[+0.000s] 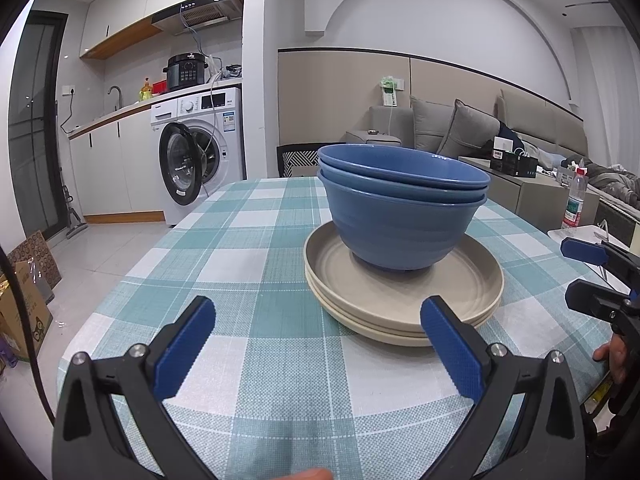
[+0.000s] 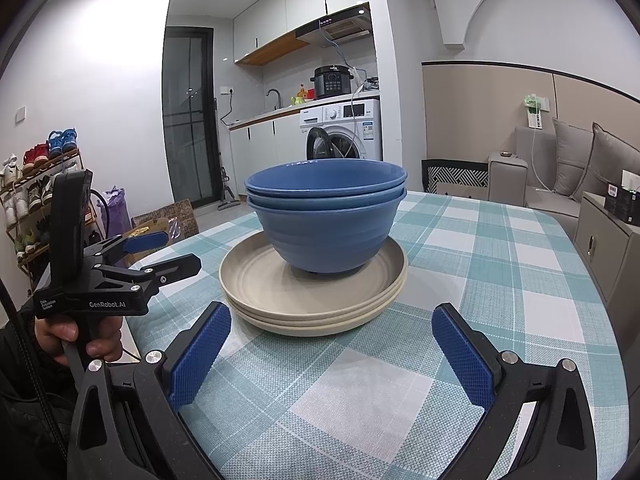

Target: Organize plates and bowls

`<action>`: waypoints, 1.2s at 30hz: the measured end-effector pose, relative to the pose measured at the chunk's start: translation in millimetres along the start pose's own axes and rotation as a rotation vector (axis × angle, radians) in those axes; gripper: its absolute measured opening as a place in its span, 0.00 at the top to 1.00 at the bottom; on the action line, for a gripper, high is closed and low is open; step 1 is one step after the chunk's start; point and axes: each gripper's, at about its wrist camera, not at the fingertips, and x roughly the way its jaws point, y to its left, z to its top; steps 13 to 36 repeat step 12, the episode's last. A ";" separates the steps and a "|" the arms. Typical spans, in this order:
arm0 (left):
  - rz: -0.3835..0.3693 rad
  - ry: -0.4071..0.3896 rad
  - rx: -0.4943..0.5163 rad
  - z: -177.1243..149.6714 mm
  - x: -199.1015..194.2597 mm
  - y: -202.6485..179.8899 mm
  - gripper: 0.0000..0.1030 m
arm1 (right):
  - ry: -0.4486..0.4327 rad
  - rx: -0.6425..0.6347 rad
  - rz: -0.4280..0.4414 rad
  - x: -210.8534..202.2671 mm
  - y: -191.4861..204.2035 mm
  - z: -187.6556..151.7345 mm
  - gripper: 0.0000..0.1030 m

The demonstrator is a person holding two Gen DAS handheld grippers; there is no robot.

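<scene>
Stack at table centre: three blue bowls nested, seated on three beige plates, all on teal-checked tablecloth. Top bowl tilted slightly in the nest; plates flush, concentric.

Left gripper: jaws spread wide, nothing held. Blue pads above bare cloth, short of the stack. Stack ahead and off to the right of the gripper axis; right pad overlaps the near plate rim in the left wrist view, contact not confirmed.

Right gripper: jaws likewise spread wide, empty. Stack dead ahead, roughly centred between the pads, near rim just beyond the tips. Appears the better aligned of the two.

Stack round, so no long axis to match; approach heading free, height the deciding factor.

Judgement: sorting looks finished or nearly so; both tools apart from the ware. If stack to be moved, probably lowest plate rim from opposite sides. Risk: tilted top bowl sliding under any jolt.

Plastic water bottle at far right edge, well apart.
</scene>
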 end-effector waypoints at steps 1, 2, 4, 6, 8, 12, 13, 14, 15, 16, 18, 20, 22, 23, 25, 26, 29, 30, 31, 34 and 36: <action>0.001 0.000 0.000 0.1 -0.1 0.0 0.00 | 0.001 0.000 0.001 0.0 0.0 -0.1 0.01; 0.000 -0.001 -0.001 0.3 -0.2 0.2 0.00 | 0.000 -0.001 0.000 -0.1 0.1 -0.1 0.01; 0.000 0.000 -0.001 0.4 -0.3 0.4 0.00 | 0.000 -0.003 0.000 0.0 0.2 -0.3 0.01; -0.001 0.001 -0.001 0.4 -0.2 0.5 0.00 | 0.001 -0.004 -0.002 0.2 0.3 -0.3 0.01; -0.001 0.001 0.000 0.7 -0.5 0.4 0.00 | 0.003 -0.004 0.000 0.8 0.0 -0.4 0.01; -0.006 0.000 0.000 1.7 -2.0 -0.6 0.00 | 0.003 -0.005 0.000 0.5 0.6 -0.2 0.01; -0.006 0.000 0.000 1.7 -2.0 -0.6 0.00 | 0.003 -0.005 0.000 0.5 0.6 -0.2 0.01; -0.006 0.000 0.000 1.7 -2.0 -0.6 0.00 | 0.003 -0.005 0.000 0.5 0.6 -0.2 0.01; -0.006 0.000 0.000 1.7 -2.0 -0.6 0.00 | 0.003 -0.005 0.000 0.5 0.6 -0.2 0.01; -0.006 0.000 0.000 1.7 -2.0 -0.6 0.00 | 0.003 -0.005 0.000 0.5 0.6 -0.2 0.01; -0.006 0.000 0.000 1.7 -2.0 -0.6 0.00 | 0.003 -0.005 0.000 0.5 0.6 -0.2 0.01; -0.006 0.000 0.000 1.7 -2.0 -0.6 0.00 | 0.003 -0.005 0.000 0.5 0.6 -0.2 0.01; -0.006 0.000 0.000 1.7 -2.0 -0.6 0.00 | 0.003 -0.005 0.000 0.5 0.6 -0.2 0.01; -0.006 0.000 0.000 1.7 -2.0 -0.6 0.00 | 0.003 -0.005 0.000 0.5 0.6 -0.2 0.01; -0.006 0.000 0.000 1.7 -2.0 -0.6 0.00 | 0.003 -0.005 0.000 0.5 0.6 -0.2 0.01; -0.006 0.000 0.000 1.7 -2.0 -0.6 0.00 | 0.003 -0.005 0.000 0.5 0.6 -0.2 0.01; -0.006 0.000 0.000 1.7 -2.0 -0.6 0.00 | 0.003 -0.005 0.000 0.5 0.6 -0.2 0.01; -0.006 0.000 0.000 1.7 -2.0 -0.6 0.00 | 0.003 -0.005 0.000 0.5 0.6 -0.2 0.01; -0.006 0.000 0.000 1.7 -2.0 -0.6 0.00 | 0.003 -0.005 0.000 0.5 0.6 -0.2 0.01; -0.006 0.000 0.000 1.7 -2.0 -0.6 0.00 | 0.003 -0.005 0.000 0.5 0.6 -0.2 0.01; -0.006 0.000 0.000 1.7 -2.0 -0.6 0.00 | 0.003 -0.005 0.000 0.5 0.6 -0.2 0.01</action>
